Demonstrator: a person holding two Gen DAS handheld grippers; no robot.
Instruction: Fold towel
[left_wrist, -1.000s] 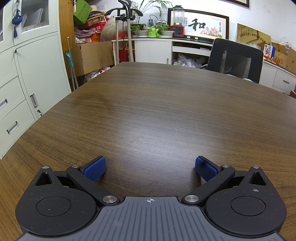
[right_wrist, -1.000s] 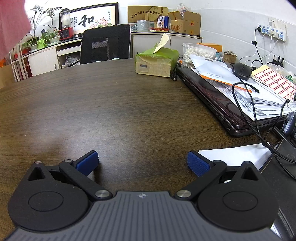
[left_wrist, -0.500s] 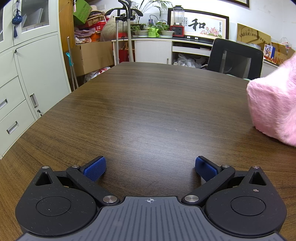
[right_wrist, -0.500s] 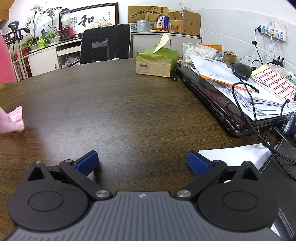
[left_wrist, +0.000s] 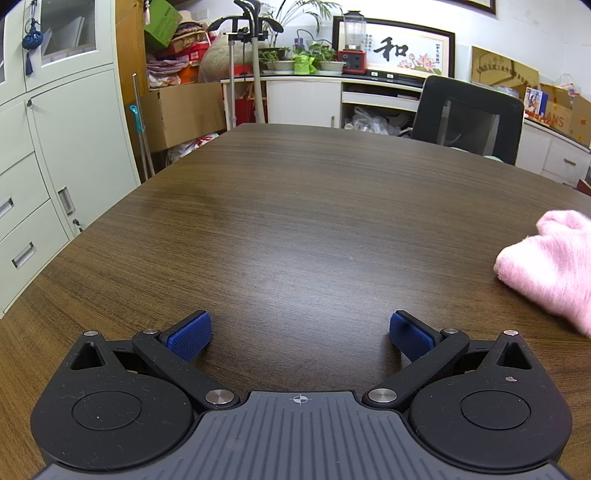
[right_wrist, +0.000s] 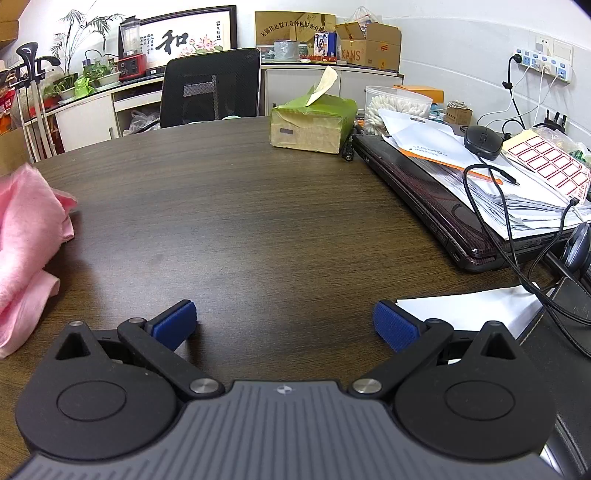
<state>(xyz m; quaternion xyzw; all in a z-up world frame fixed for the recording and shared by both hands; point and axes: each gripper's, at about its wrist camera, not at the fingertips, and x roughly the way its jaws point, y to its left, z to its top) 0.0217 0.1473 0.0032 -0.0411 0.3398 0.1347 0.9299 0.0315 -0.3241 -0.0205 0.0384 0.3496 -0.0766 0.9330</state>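
Clear tub (right_wrist: 397, 109) at table's far right holding white cotton swabs. Green tissue box (right_wrist: 314, 123) sitting beside it, one tissue sticking up from top. Pink towel (right_wrist: 27, 243) lying crumpled and bunched on dark wood table (right_wrist: 258, 221), fluffy, unfolded, between both tools. Left hand-held gripper (left_wrist: 300, 336) resting spread wide, gripping nothing, towel (left_wrist: 550, 262) off to its right. Right hand-held gripper (right_wrist: 284, 325) likewise spread wide, gripping nothing, towel to its left.

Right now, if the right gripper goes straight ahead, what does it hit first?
Probably nothing soon: the right gripper faces bare table. The towel lies off to its left, the tissue box slightly right; depth is unclear.
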